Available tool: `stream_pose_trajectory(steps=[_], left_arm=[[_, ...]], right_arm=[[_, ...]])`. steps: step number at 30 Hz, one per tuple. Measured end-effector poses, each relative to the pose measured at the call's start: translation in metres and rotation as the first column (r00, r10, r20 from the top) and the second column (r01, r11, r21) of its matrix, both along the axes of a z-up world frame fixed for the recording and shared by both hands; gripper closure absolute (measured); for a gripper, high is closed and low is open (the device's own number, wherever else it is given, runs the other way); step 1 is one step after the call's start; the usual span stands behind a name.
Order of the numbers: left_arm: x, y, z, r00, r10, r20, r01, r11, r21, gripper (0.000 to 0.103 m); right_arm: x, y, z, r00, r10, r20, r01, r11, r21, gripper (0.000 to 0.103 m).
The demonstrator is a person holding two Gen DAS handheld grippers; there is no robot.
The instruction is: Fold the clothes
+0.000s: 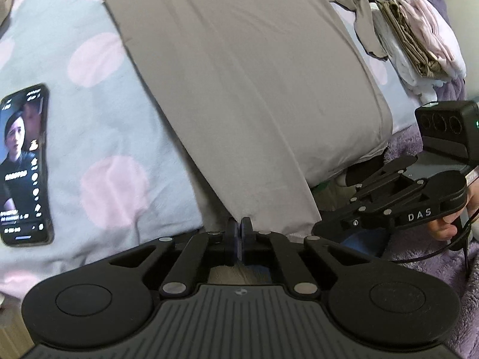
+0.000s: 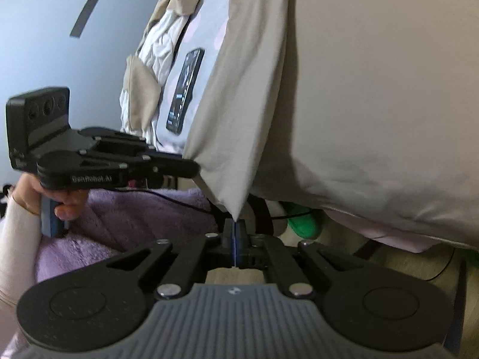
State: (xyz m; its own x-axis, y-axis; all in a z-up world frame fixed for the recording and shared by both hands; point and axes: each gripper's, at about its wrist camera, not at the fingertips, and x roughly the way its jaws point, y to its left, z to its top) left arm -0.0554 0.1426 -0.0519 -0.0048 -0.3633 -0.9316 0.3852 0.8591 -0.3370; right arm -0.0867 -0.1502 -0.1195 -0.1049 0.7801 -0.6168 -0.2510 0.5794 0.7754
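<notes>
Bottom centre of each wrist view: left gripper and right gripper each clamp a near corner of the grey garment, a smooth, matte, long panel lying across the dotted bedspread. Further folds appear to remain. Upper right: stack of folded clothes, soft, layered

Home bedroom: polka-dot bedsheet, stacked folded laundry, phone lying on bed.

Grey garment on pale-blue, pink-dotted bedsheet.
</notes>
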Motion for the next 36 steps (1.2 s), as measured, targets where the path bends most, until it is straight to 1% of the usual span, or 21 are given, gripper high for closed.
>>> stream_pose_trajectory(steps=[3,6,7,9,10,11,12,13,18,20,23,27,29,33,36], left_arm=[[0.003,-0.007,-0.016,0.999,-0.006,-0.032,0.007,0.999,0.034,0.103],[0.006,-0.014,-0.029,0.999,-0.004,-0.05,0.007,0.997,0.074,0.103],[0.008,-0.014,-0.03,0.999,-0.002,-0.053,0.006,0.997,0.083,0.102],[0.011,-0.012,-0.025,0.999,0.004,-0.051,0.0,0.997,0.078,0.101],[0.012,-0.011,-0.021,0.999,0.007,-0.048,-0.004,0.997,0.072,0.095],[0.014,-0.01,-0.017,0.999,0.01,-0.039,-0.007,0.998,0.069,0.091],[0.018,-0.009,-0.012,1.0,0.013,-0.024,-0.011,0.998,0.069,0.085],[0.021,-0.007,-0.007,1.0,0.015,-0.008,-0.014,0.997,0.07,0.084],[0.053,0.004,0.011,0.994,0.065,0.085,-0.072,0.994,0.079,0.084],[0.068,0.008,0.017,0.988,0.09,0.122,-0.101,0.991,0.085,0.084],[0.092,0.016,0.021,0.978,0.135,0.159,-0.151,0.984,0.09,0.083],[0.129,0.024,0.023,0.959,0.201,0.199,-0.221,0.972,0.084,0.08],[0.145,0.026,0.019,0.955,0.221,0.2,-0.241,0.967,0.084,0.076],[0.176,0.03,0.011,0.946,0.257,0.199,-0.277,0.957,0.084,0.075],[0.194,0.034,0.002,0.943,0.278,0.184,-0.295,0.953,0.072,0.075]], right_arm=[[-0.002,0.007,-0.011,1.0,0.014,-0.023,-0.015,0.998,-0.056,0.102],[-0.001,0.011,-0.018,1.0,0.015,-0.009,-0.015,0.994,-0.107,0.101],[0.0,0.012,-0.019,1.0,0.018,0.0,-0.018,0.992,-0.122,0.098],[0.0,0.013,-0.015,0.999,0.028,0.025,-0.024,0.989,-0.149,0.096],[0.0,0.012,-0.013,0.999,0.029,0.035,-0.023,0.988,-0.155,0.093],[0.001,0.011,-0.01,0.999,0.029,0.046,-0.021,0.987,-0.16,0.09],[0.003,0.011,-0.004,0.998,0.03,0.062,-0.018,0.985,-0.173,0.085],[0.006,0.01,0.001,0.996,0.03,0.079,-0.015,0.983,-0.185,0.083],[0.02,0.007,0.027,0.986,0.037,0.164,0.004,0.969,-0.247,0.083],[0.034,0.006,0.038,0.982,0.031,0.188,0.016,0.971,-0.24,0.083],[0.057,0.006,0.055,0.971,0.043,0.236,0.02,0.966,-0.258,0.083],[0.102,0.007,0.072,0.953,0.065,0.295,0.028,0.953,-0.302,0.083],[0.124,0.008,0.081,0.943,0.077,0.324,0.034,0.946,-0.324,0.083],[0.172,0.016,0.097,0.914,0.111,0.39,0.045,0.928,-0.369,0.083],[0.21,0.026,0.103,0.909,0.092,0.407,0.069,0.929,-0.364,0.082]])
